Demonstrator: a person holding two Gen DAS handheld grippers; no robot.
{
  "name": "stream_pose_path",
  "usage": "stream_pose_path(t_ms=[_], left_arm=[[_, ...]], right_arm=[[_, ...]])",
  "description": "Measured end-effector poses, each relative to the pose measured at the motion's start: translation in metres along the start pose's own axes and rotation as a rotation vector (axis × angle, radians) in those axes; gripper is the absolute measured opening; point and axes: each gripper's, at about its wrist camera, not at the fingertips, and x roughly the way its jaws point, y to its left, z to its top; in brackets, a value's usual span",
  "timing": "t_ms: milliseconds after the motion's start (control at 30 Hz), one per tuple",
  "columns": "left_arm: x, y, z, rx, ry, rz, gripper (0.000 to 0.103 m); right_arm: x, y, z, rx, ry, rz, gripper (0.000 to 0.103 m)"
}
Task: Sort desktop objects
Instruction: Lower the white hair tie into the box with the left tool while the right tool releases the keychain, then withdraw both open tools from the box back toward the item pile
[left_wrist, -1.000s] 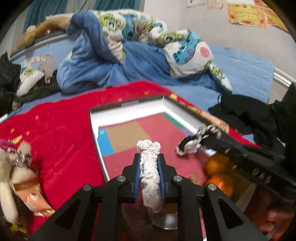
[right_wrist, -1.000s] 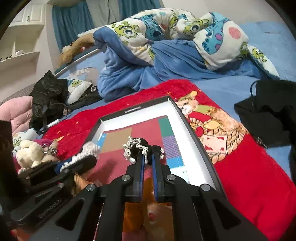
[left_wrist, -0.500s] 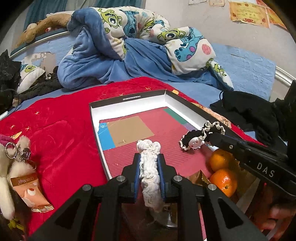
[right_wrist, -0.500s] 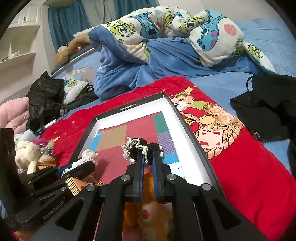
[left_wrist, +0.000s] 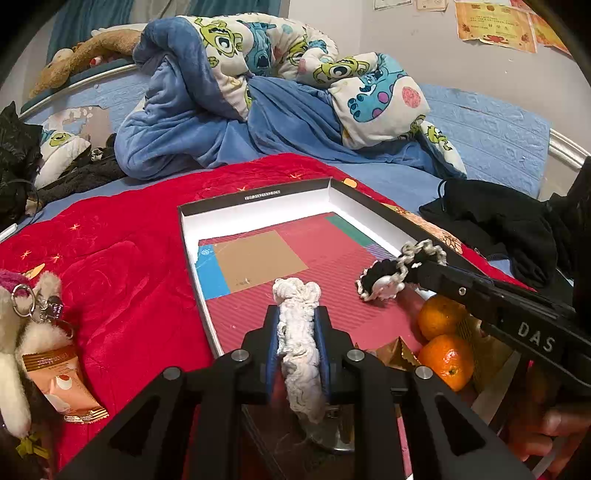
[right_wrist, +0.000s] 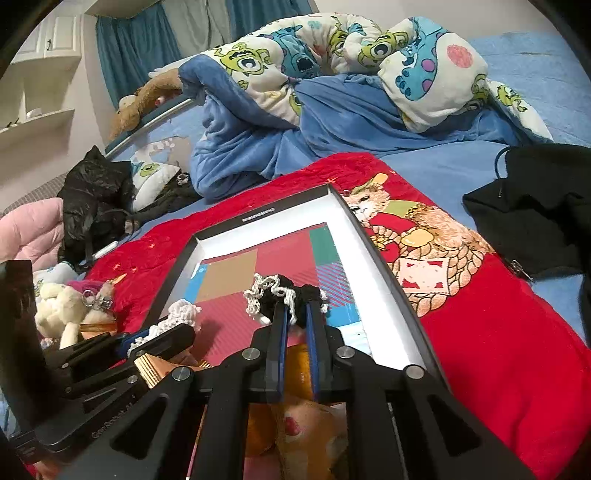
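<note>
Left gripper (left_wrist: 297, 325) easing apart around white scrunchie (left_wrist: 297, 332); right gripper (right_wrist: 295, 314) loosening around black scrunchie (right_wrist: 288, 295), pads seemingly touching; both over box (left_wrist: 258, 206).

Both wrist views close, angled down, sharing tray (left_wrist: 255, 201), probably bed

A rumpled monster-print quilt (left_wrist: 295, 85) with blue lining lay heaped on the blue bed (left_wrist: 491, 125). A brown stuffed animal (left_wrist: 81, 55) rested by the headboard. Black clothing (right_wrist: 535, 206) sat at the right, a black bag (right_wrist: 96, 192) and pink jacket (right_wrist: 29, 229) at the left. Teal curtains (right_wrist: 122, 48) hung behind; certificates (left_wrist: 495, 22) were on the wall.
</note>
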Motion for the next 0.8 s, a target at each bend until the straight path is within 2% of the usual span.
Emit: stream_pose_path(t_ms=[67,100,133,167,200,233,267,300,333,500,800], left_arm=[[-0.005,0.0,-0.001,-0.001,-0.027,0.041,0.04],[-0.008,-0.001,-0.001,-0.003,-0.039,0.048,0.05],[-0.012,0.0,-0.002,-0.008,-0.06,0.047,0.061],[-0.018,0.001,-0.002,-0.012,-0.086,0.05,0.067],[-0.024,0.002,-0.003,-0.015,-0.113,0.062,0.08],[-0.028,0.002,-0.002,-0.014,-0.13,0.073,0.09],[-0.033,0.002,-0.003,-0.013,-0.156,0.086,0.093],[-0.037,0.002,-0.003,-0.012,-0.167,0.1,0.103],[-0.038,0.001,-0.004,-0.008,-0.169,0.108,0.103],[-0.041,-0.002,-0.003,0.017,-0.17,0.137,0.103],[-0.051,-0.002,-0.009,0.009,-0.183,0.122,0.103]], right_arm=[[-0.002,0.002,-0.001,-0.009,-0.005,0.015,0.023],[-0.003,0.004,-0.001,-0.019,-0.011,0.022,0.035],[-0.005,0.006,-0.002,-0.028,-0.017,0.02,0.051],[-0.008,0.008,-0.003,-0.035,-0.029,0.021,0.054],[-0.012,0.011,-0.004,-0.05,-0.053,0.03,0.06],[-0.017,0.014,-0.004,-0.06,-0.072,0.029,0.072],[-0.023,0.017,-0.005,-0.074,-0.103,0.02,0.08],[-0.027,0.019,-0.006,-0.081,-0.124,0.017,0.094],[-0.03,0.019,-0.006,-0.077,-0.144,0.005,0.103],[-0.043,0.013,-0.007,-0.046,-0.202,-0.018,0.103],[-0.05,0.003,-0.008,0.004,-0.219,-0.02,0.103]])
